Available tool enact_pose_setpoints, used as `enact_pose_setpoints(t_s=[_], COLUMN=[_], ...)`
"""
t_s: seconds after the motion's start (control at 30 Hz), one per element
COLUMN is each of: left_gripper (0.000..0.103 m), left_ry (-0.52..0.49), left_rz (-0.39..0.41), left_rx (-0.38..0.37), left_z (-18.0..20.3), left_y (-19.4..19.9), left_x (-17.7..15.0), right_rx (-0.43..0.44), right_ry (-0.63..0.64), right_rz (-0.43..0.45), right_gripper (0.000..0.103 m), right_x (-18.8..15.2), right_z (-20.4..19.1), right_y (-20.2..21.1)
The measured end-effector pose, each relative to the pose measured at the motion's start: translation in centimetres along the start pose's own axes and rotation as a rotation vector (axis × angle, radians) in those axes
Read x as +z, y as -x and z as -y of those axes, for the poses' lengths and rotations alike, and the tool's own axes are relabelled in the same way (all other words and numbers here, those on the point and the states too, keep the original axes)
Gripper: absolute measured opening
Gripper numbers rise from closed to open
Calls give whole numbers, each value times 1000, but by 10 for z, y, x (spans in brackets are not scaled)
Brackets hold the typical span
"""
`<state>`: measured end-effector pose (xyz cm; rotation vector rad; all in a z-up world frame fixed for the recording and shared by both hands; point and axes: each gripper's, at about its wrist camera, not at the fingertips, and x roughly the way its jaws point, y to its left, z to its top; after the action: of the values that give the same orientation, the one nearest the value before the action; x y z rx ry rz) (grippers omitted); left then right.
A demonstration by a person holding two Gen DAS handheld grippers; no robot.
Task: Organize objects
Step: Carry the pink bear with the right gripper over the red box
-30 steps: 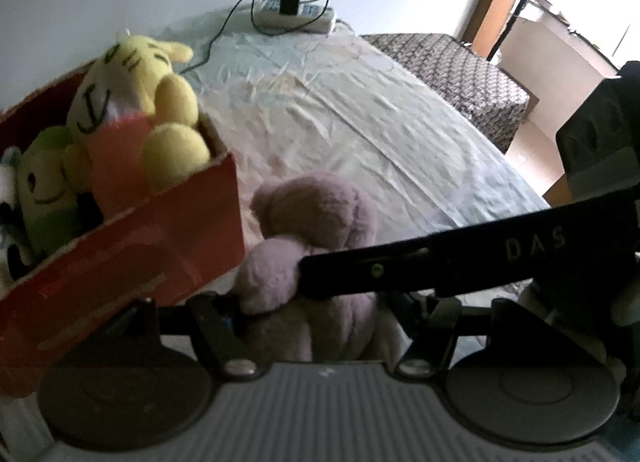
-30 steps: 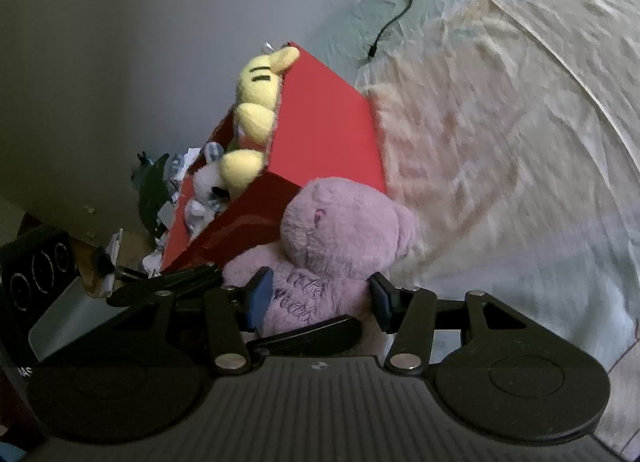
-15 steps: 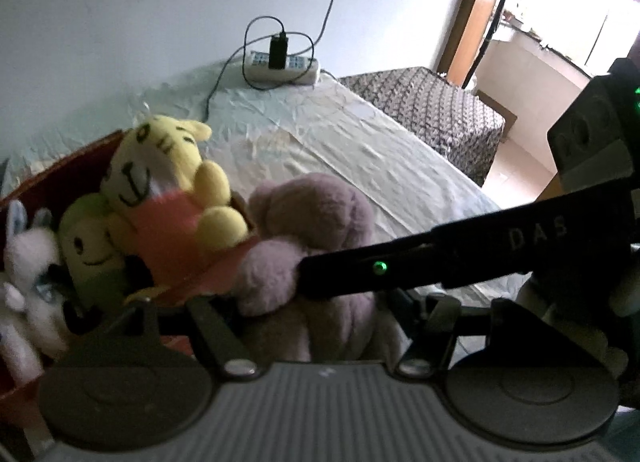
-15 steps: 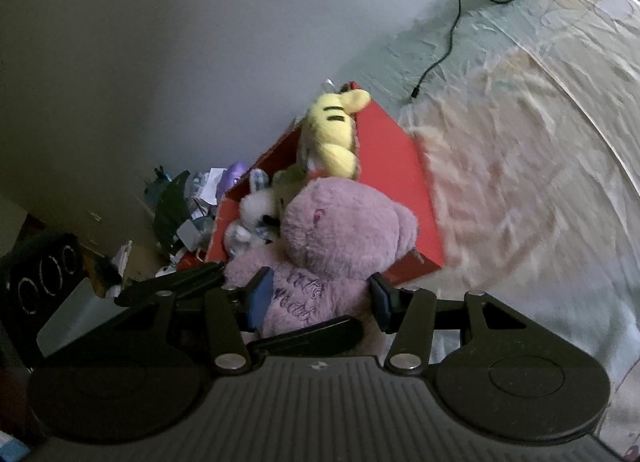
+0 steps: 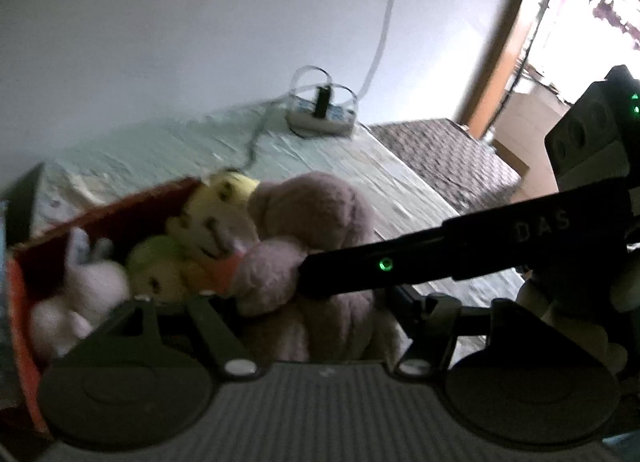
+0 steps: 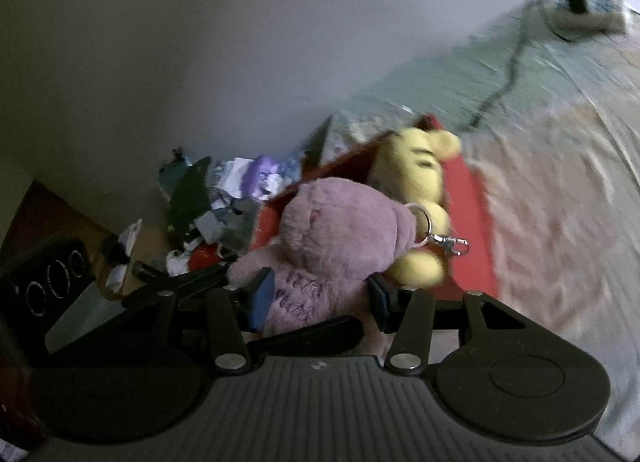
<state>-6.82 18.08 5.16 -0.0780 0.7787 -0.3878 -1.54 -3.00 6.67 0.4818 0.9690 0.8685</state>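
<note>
A purple plush toy [image 5: 316, 213] [image 6: 332, 221] hangs over the open red box [image 5: 120, 205] [image 6: 468, 201], against the yellow plush [image 5: 216, 217] [image 6: 416, 173] inside. My left gripper [image 5: 308, 302] is shut on its lower body. My right gripper [image 6: 318, 294] squeezes its embroidered belly between blue pads. One long black finger [image 5: 440, 254] of the right gripper crosses the left wrist view. A metal keyring clip [image 6: 440, 238] dangles from the purple toy's head. A green plush [image 5: 160, 262] and a white plush [image 5: 88, 282] also lie in the box.
The box sits on a bed with a pale sheet [image 6: 560, 181], close to a white wall. A power strip [image 5: 320, 117] [image 6: 584, 13] with a plugged cable lies at the bed's far end. Clutter [image 6: 224, 197] fills the floor gap beside the box. A patterned seat [image 5: 444, 157] stands by the doorway.
Both grippers have lifted the purple plush from the sheet in front of the box up over its open top. The box's inside has come into view.
</note>
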Motion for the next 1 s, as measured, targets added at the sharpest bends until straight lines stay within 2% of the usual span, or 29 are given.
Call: enact_pose_setpoints(t_s=[0.37,0.6,0.83,1.0], left_gripper=[69,71,71,72], left_ry=[69,124,151,179], left_rz=[76,38,-13,-42], left_rx=[150,159,156,165], left_z=[-50,-75,-84,-93], left_y=[17,-7,-28,-42], left_x=[15,15,9,1], right_rx=[103,84,63,42], right_ry=[94,78,49,76], right_rz=[16,-14,-44,-59], right_gripper=[52,51,51,51], right_x=[30,35,32,28], right_z=[-22,-8,5,9], right_y=[-54,-80,-98,-110])
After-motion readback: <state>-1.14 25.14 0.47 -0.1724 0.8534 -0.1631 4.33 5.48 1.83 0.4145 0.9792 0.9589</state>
